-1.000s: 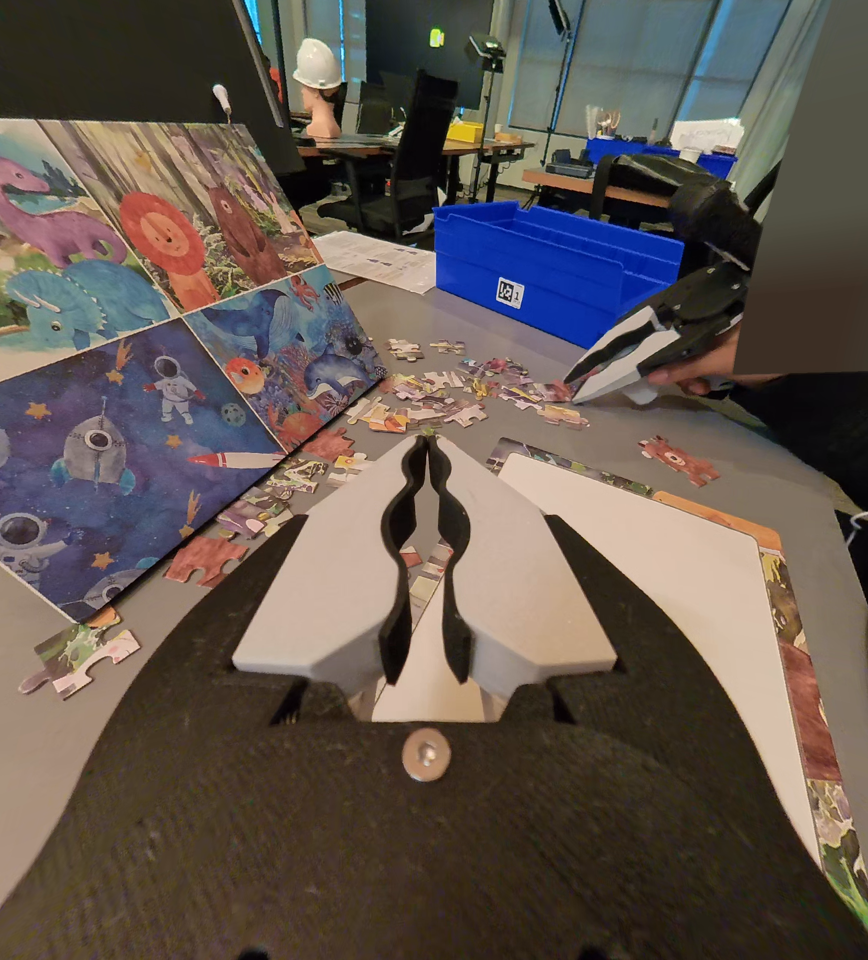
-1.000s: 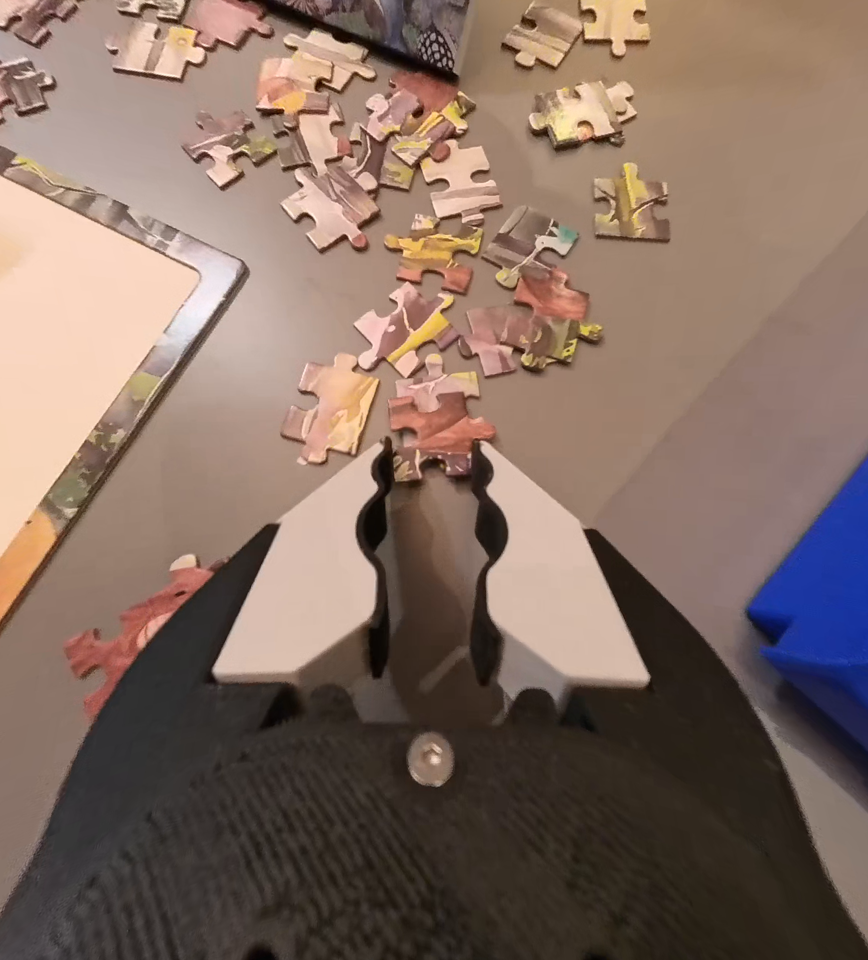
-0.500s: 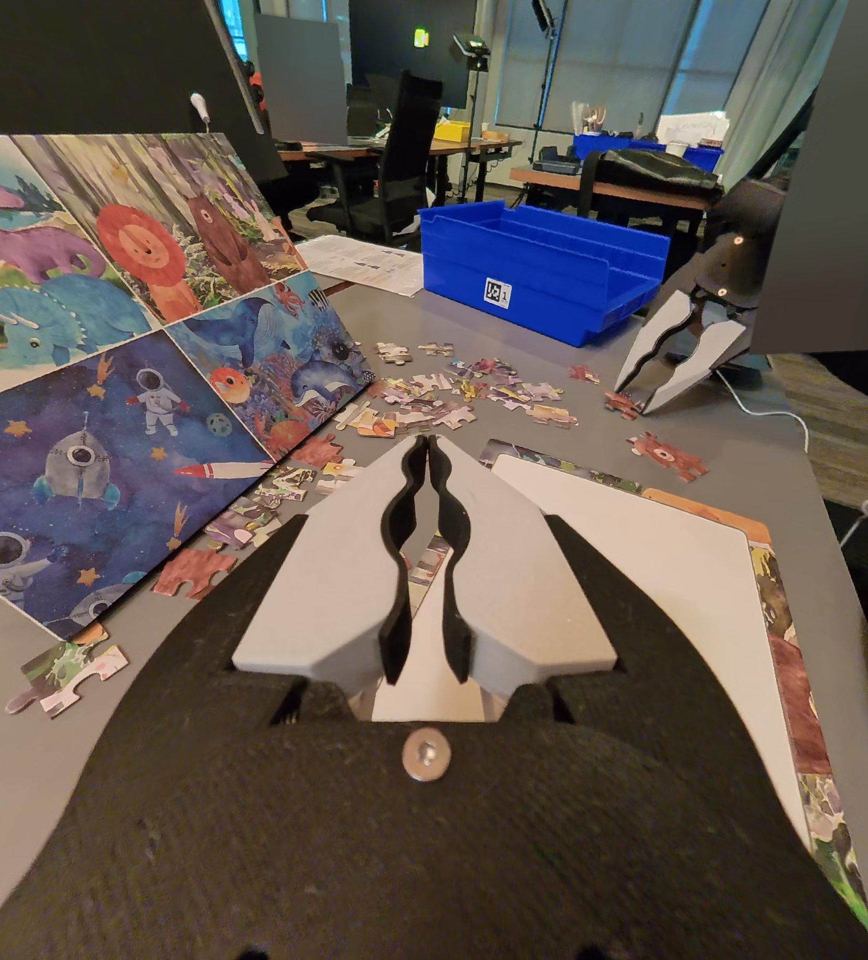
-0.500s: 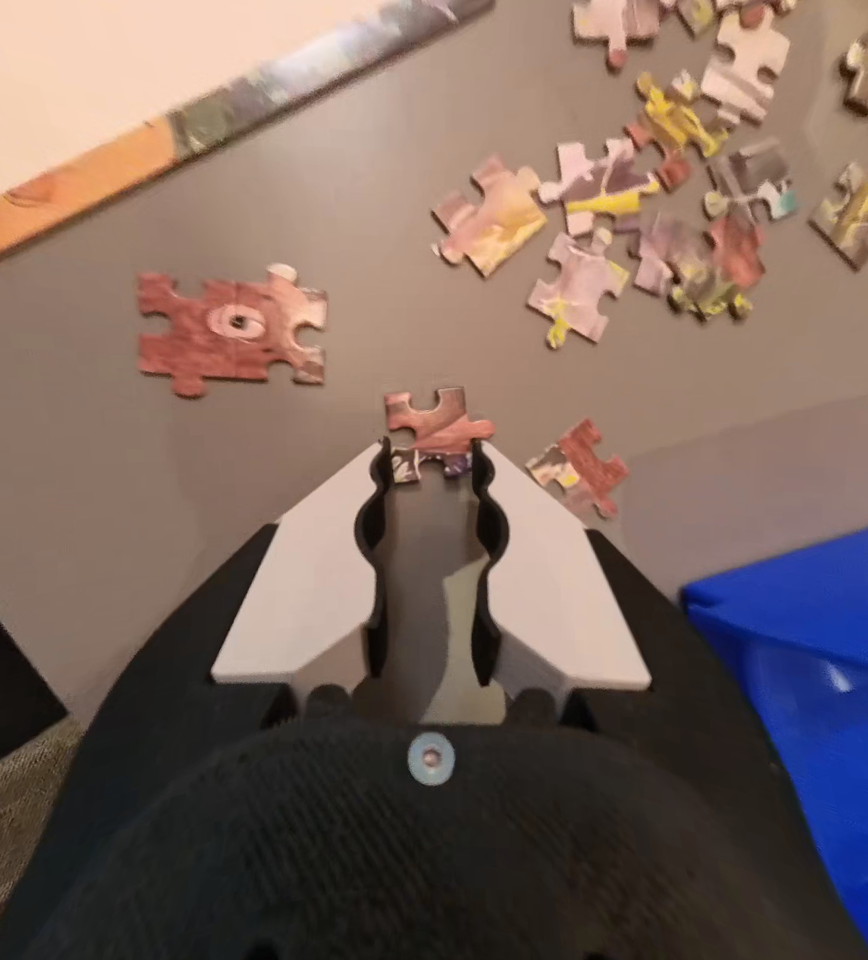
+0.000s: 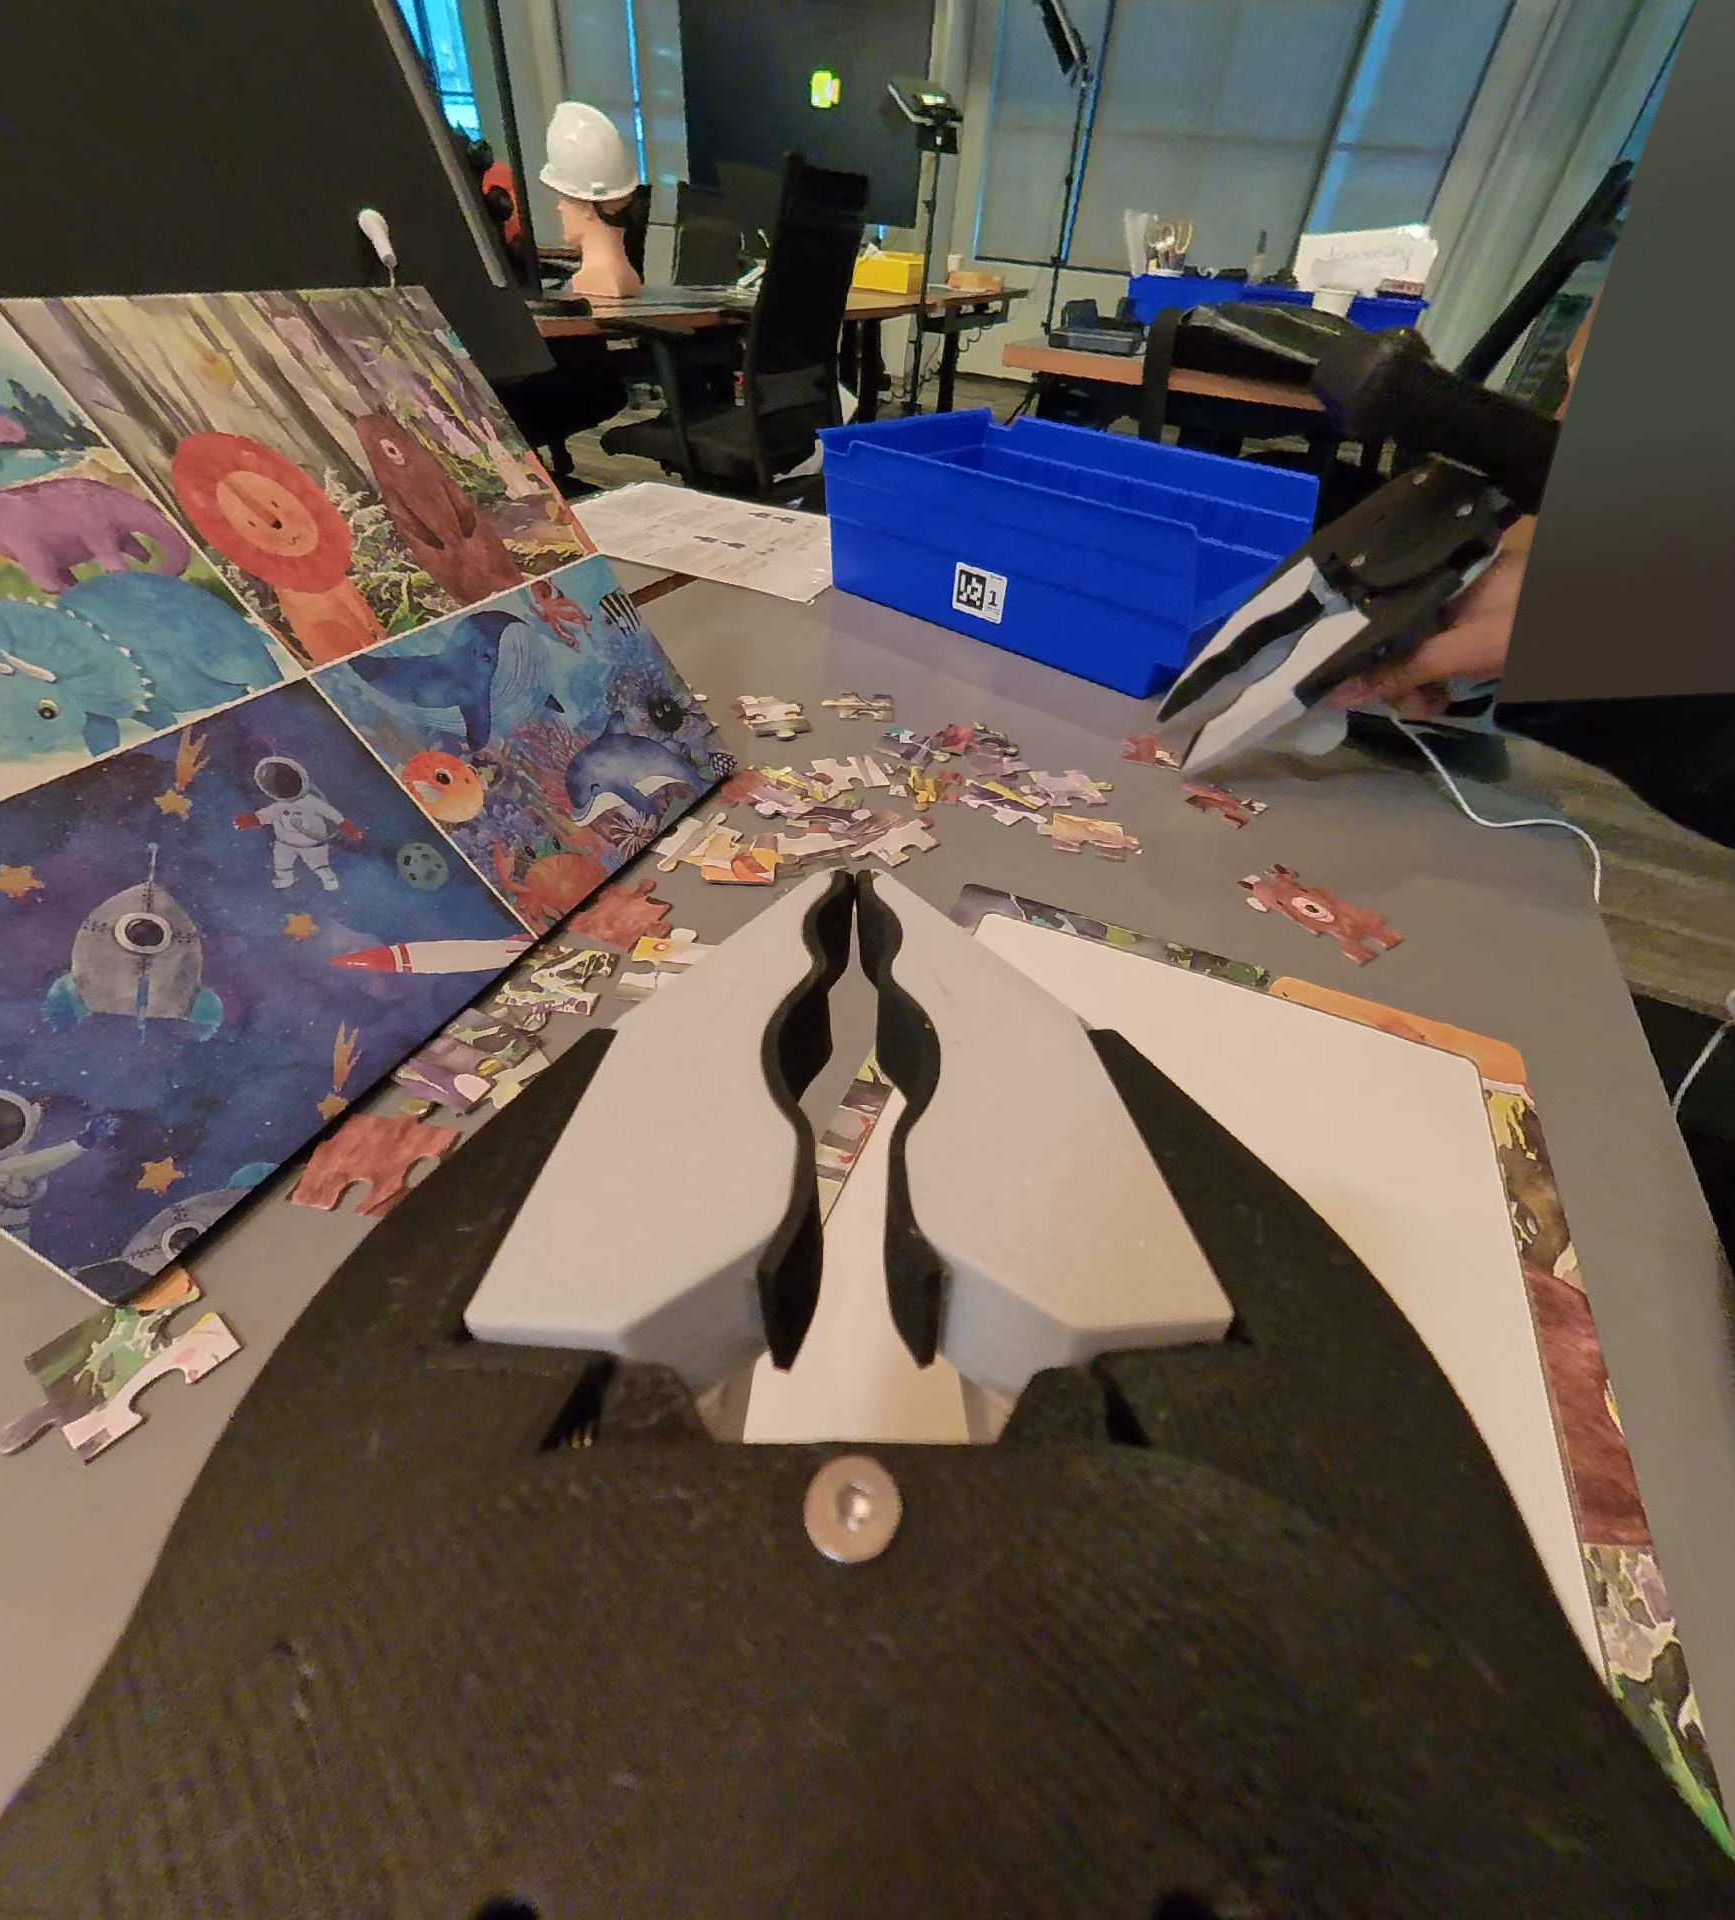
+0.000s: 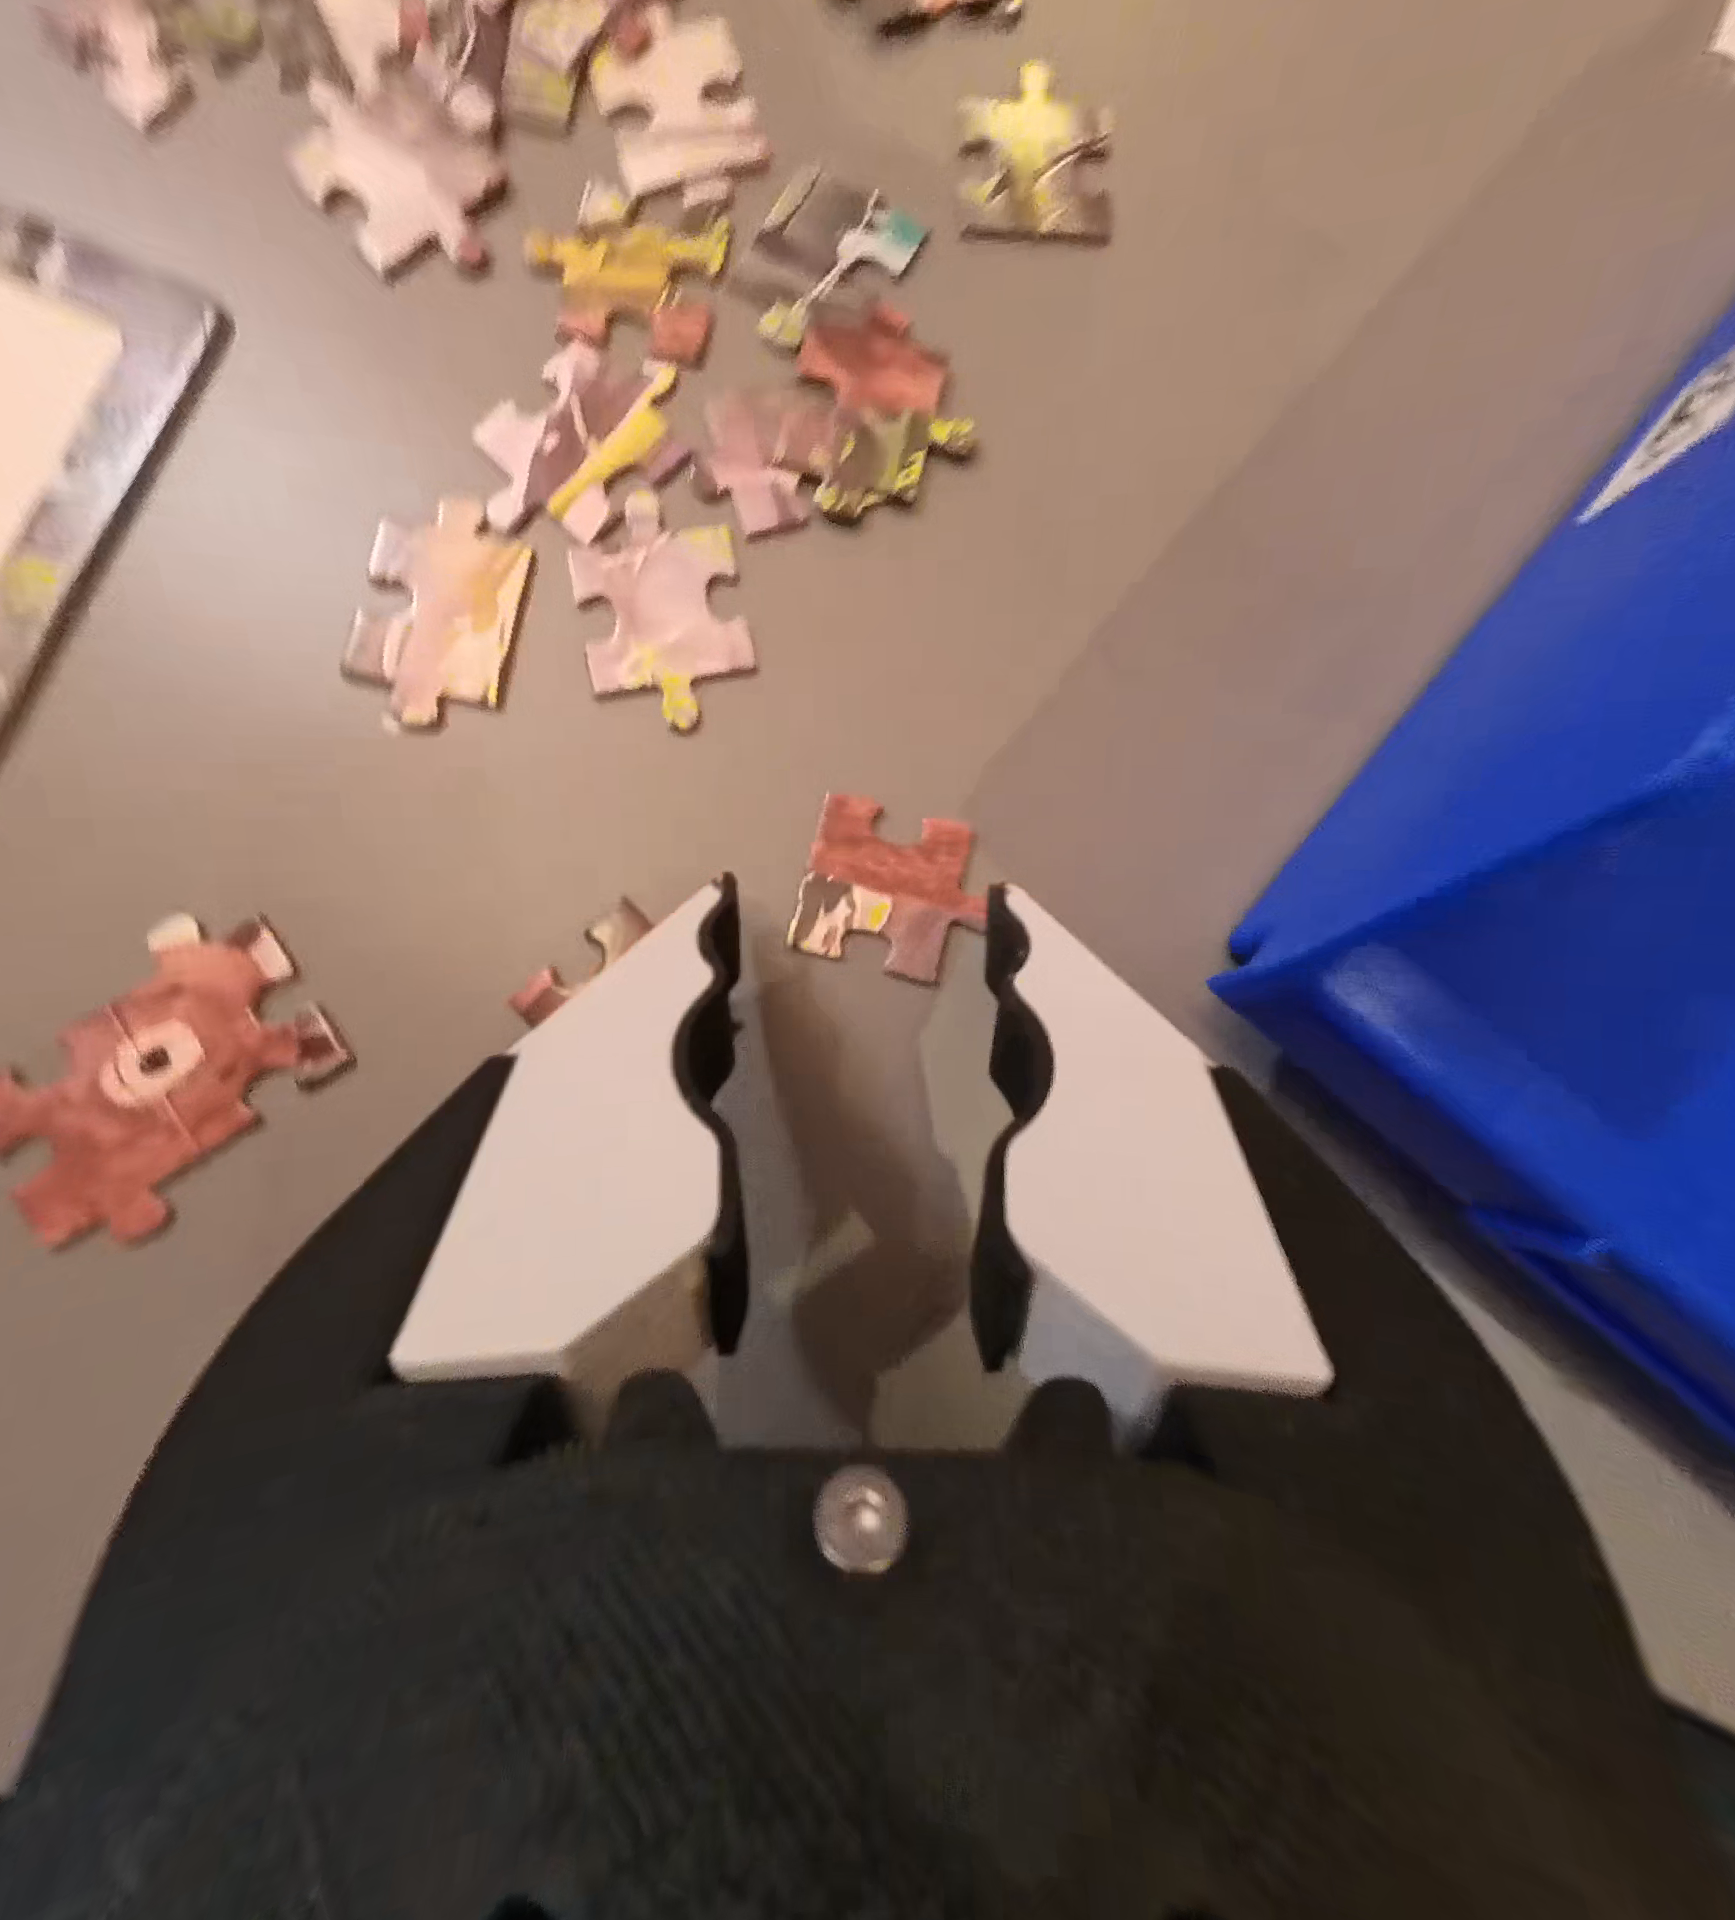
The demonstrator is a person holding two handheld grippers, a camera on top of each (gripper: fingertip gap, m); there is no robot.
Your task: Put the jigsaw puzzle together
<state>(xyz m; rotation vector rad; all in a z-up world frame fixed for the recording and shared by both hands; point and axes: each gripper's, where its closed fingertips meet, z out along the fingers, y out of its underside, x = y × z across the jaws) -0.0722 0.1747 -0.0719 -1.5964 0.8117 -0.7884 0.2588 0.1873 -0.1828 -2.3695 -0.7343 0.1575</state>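
My right gripper [image 6: 861, 899] is open, low over the grey table. A brown puzzle piece [image 6: 884, 894] lies on the table between its fingertips, free of the left one. A second small piece [image 6: 582, 956] is half hidden under the left finger. A joined brown bear piece [image 6: 146, 1070] lies to the left. The loose pile [image 6: 634, 416] lies farther ahead. My left gripper [image 5: 855, 883] is shut and empty above the white puzzle tray [image 5: 1258, 1091] with its printed border. The right gripper also shows in the left wrist view [image 5: 1190, 732].
A blue bin [image 6: 1569, 831] stands close on the right of my right gripper, also seen at the back [image 5: 1050, 540]. A tilted picture board [image 5: 219, 779] leans on the left. Stray pieces [image 5: 115, 1371] lie by its lower corner. The table edge runs along the right.
My right gripper took the brown piece out of the pile, carried it towards the blue bin, then opened and let it go on the table. My left gripper stayed shut and barely moved.
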